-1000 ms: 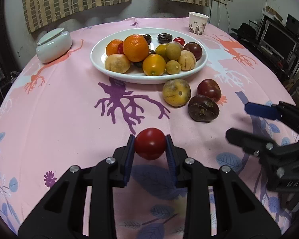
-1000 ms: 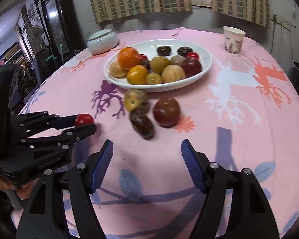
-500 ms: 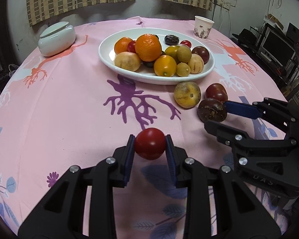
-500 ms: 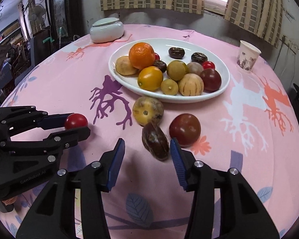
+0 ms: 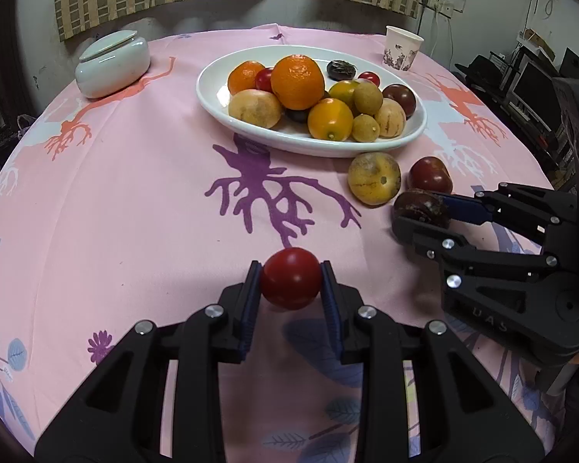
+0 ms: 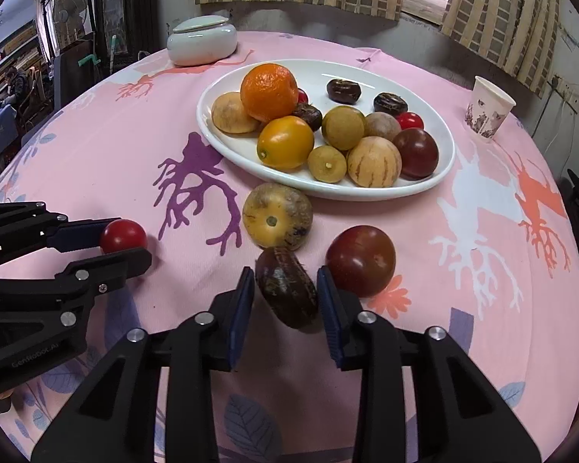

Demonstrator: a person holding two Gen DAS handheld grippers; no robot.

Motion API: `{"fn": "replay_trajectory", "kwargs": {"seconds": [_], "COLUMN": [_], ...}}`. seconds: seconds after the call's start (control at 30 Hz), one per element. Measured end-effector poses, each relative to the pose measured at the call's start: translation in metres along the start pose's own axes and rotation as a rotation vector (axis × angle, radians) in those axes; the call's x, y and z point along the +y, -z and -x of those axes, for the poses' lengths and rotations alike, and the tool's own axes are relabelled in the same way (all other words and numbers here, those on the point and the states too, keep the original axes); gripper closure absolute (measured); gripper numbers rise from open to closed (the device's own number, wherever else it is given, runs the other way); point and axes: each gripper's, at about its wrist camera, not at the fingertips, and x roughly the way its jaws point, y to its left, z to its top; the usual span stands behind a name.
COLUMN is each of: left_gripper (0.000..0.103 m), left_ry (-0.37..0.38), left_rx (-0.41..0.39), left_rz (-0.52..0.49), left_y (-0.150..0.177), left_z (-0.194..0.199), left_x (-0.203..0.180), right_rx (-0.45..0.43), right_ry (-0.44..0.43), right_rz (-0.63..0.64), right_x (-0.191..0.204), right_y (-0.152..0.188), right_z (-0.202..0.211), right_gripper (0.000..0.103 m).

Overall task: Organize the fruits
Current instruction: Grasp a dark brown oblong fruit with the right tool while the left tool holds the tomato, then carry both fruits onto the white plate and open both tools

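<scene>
Most fruit sat in the white plate. Your left gripper clamped a cherry tomato; your right gripper, jaws just closing, bracketed a dark wrinkled fruit, leaving two on the counter.

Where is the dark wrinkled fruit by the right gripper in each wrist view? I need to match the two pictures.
Left wrist view: the dark wrinkled fruit sits at right of centre, between the right gripper fingers, whose jaws have just been closing.
Right wrist view: the fruit is at lower centre, between the right gripper pads.
Shared landmark: the white plate, just beyond it in both views.
</scene>
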Motion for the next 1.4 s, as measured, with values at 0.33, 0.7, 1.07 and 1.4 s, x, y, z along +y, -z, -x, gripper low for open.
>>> {"fn": "replay_trajectory", "kwargs": {"seconds": [0.33, 0.7, 1.07, 1.4], "left_gripper": [0.072, 0.072, 0.072, 0.072], "left_ry": [-0.008, -0.03, -0.013, -0.018], "left_rx": [-0.014, -0.022, -0.003, -0.012], "left_rz": [-0.009, -0.026, -0.028, -0.029], "left_y": [0.0, 0.001, 0.002, 0.001], "left_z": [0.002, 0.004, 0.0, 0.004], "left_x": [-0.002, -0.008, -0.009, -0.01], "right_rx": [-0.028, -0.066, -0.033, -0.103], "right_ry": [-0.035, -0.066, -0.047, -0.089], "right_rz": [-0.035, -0.032, -0.076, -0.132], "right_x": [-0.005, -0.011, -0.015, -0.027], "right_y": [0.011, 0.021, 0.029, 0.028], "right_z": [0.019, 0.037, 0.012, 0.038], "right_gripper": [0.076, 0.08, 0.082, 0.082]}}
